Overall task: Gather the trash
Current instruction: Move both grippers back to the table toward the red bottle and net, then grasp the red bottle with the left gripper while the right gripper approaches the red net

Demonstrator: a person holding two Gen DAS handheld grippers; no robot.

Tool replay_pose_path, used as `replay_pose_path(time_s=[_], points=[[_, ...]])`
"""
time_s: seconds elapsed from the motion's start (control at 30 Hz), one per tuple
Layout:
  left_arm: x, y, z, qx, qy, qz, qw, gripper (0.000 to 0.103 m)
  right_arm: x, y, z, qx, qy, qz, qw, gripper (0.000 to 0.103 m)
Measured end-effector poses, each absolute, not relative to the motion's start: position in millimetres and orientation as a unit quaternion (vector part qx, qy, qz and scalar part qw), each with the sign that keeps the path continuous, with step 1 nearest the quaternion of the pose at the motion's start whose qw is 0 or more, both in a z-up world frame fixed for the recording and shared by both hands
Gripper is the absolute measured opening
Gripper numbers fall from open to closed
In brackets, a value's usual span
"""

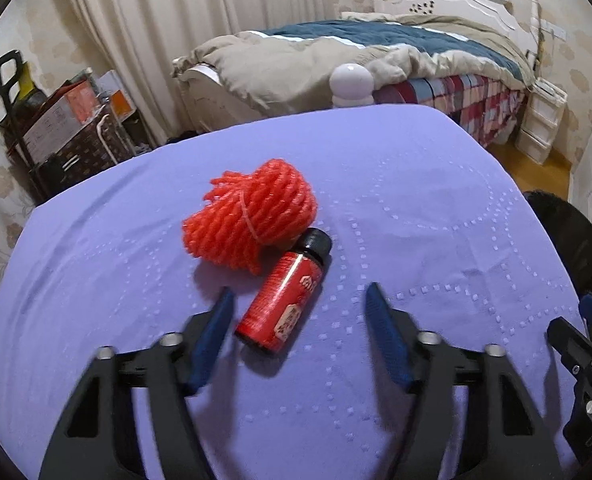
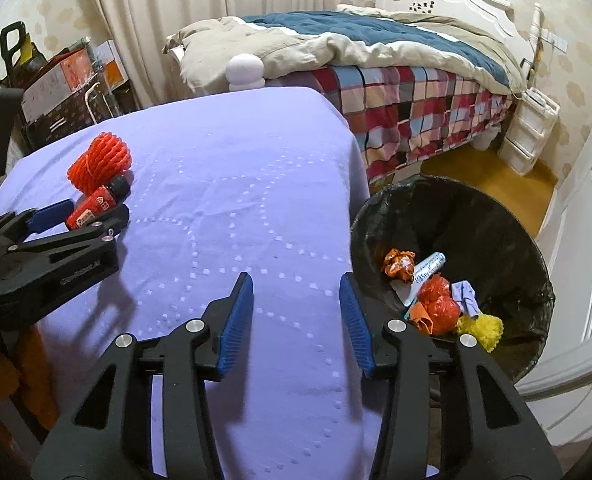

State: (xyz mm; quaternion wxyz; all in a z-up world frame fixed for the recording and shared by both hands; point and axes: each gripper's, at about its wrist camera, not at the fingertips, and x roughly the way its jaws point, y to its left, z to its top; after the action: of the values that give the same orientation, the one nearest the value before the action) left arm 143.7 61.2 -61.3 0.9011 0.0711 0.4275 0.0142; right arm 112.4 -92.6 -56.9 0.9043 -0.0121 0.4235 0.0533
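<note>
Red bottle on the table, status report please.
Left gripper open around red bottle, not clamped. Right gripper open, empty. Red foam net touches bottle.

The right claw (image 2: 296,300) hangs open and empty over the purple tablecloth (image 2: 236,184), beside the lined bin (image 2: 475,216).

Left gripper (image 1: 297,300): finger blades motion-blurred. Small red bottle (image 1: 283,295): label print unreadable, and its lower half is hidden behind the gripper finger in the right wrist view. Bin (image 2: 475,204): near rim hidden behind right gripper (image 2: 296,284); wrapper (image 2: 427,270) lettering too small.
</note>
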Motion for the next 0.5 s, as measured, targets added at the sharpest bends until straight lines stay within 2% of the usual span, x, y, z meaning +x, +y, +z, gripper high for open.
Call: replay_pose_path(time_s=[0.07,0.1,0.13,0.5], points=[[143.1,60.7,-61.3,0.068,0.427,0.002,0.902,0.04,113.6,-91.2,-57.3,-0.015,0.423,0.052,0.905,0.045],[144.0,59.4,-61.6,0.068,0.427,-0.002,0.902,0.036,113.6,-89.4,-57.3,-0.017,0.422,0.052,0.905,0.046],[143.4,58.8,-61.7,0.069,0.427,-0.006,0.902,0.026,114.1,-88.9,-57.5,-0.018,0.422,0.051,0.905,0.046],[113.6,79.7,-59.6,0.04,0.426,-0.009,0.904,0.025,113.7,-71.4,-57.4,-0.034,0.423,0.065,0.903,0.049]])
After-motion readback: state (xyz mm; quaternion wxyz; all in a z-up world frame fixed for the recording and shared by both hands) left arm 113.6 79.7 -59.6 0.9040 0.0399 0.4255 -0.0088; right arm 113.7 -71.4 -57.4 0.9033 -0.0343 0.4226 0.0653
